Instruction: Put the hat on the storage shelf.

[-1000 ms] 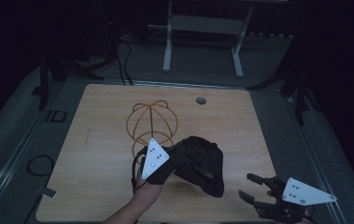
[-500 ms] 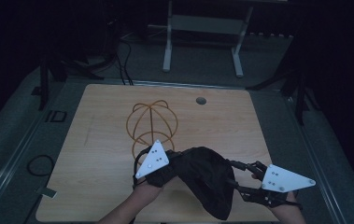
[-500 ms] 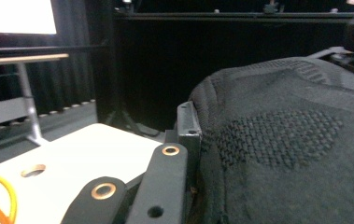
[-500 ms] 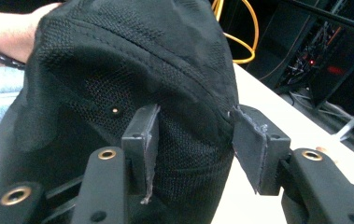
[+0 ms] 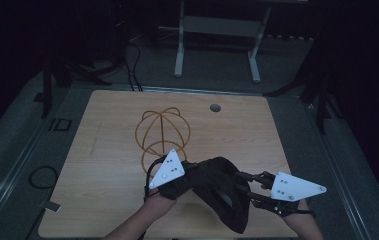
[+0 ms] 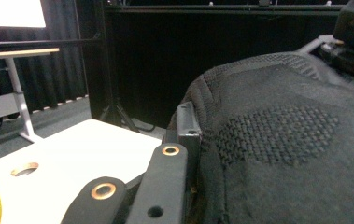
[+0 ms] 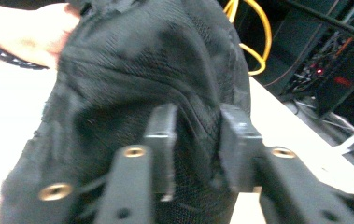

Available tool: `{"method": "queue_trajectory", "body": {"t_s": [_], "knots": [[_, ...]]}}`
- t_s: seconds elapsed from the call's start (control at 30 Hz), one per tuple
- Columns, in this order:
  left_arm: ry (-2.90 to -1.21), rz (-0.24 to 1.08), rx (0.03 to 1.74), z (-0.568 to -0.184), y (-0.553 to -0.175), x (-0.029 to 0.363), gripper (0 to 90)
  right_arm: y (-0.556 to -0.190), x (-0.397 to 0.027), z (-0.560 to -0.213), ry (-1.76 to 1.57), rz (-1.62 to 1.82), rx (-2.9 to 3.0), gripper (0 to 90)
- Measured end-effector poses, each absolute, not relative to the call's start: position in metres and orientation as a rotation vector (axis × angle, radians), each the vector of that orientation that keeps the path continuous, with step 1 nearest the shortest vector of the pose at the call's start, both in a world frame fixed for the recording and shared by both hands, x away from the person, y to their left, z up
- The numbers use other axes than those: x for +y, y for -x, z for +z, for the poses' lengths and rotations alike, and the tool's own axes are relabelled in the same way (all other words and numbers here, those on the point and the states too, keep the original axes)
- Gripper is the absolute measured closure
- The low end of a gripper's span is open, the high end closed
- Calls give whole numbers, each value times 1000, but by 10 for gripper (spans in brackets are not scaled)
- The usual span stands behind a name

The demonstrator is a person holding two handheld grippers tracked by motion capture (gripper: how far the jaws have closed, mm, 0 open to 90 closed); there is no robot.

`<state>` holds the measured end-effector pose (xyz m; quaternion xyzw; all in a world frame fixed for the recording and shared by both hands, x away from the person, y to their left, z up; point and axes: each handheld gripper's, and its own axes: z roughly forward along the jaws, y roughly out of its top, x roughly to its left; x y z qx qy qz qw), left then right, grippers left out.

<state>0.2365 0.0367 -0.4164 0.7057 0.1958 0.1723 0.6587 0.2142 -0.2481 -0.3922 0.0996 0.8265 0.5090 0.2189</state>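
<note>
Both tongs grip the black mesh cap (image 5: 222, 192) at the table's (image 5: 102, 150) near edge: left gripper (image 6: 184, 140) clamped on its left rim, right gripper (image 7: 195, 140) just closing on a fold. It looks light, limp and floppy to me; I'd hold the stiffer rim.

Dark lab: black curtains (image 6: 165, 70), floor cables (image 5: 132, 65), lone wooden table (image 5: 102, 150), equipment stand (image 5: 217, 45).
</note>
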Motion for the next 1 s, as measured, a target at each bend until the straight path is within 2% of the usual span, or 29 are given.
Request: {"method": "queue_trajectory", "body": {"t_s": [0.07, 0.4, 0.53, 0.6, 0.73, 1.0], "knots": [[-1599, 395, 445, -416, -237, 38, 895, -214, -245, -393, -271, 1384, 2297, 860], [-1628, 427, 469, -419, -242, 40, 886, -211, -257, -381, -345, 1550, 2262, 878], [-1656, 457, 462, -417, -242, 38, 788, -209, -263, -375, -364, 1615, 2239, 878], [-1680, 482, 461, -417, -241, 37, 660, -209, -266, -373, -381, 1616, 2225, 879], [-1691, 488, 467, -418, -240, 40, 607, -211, -272, -369, -433, 1604, 2190, 878], [-1715, 498, 481, -422, -237, 56, 594, -218, -282, -360, -535, 1579, 2108, 878]]}}
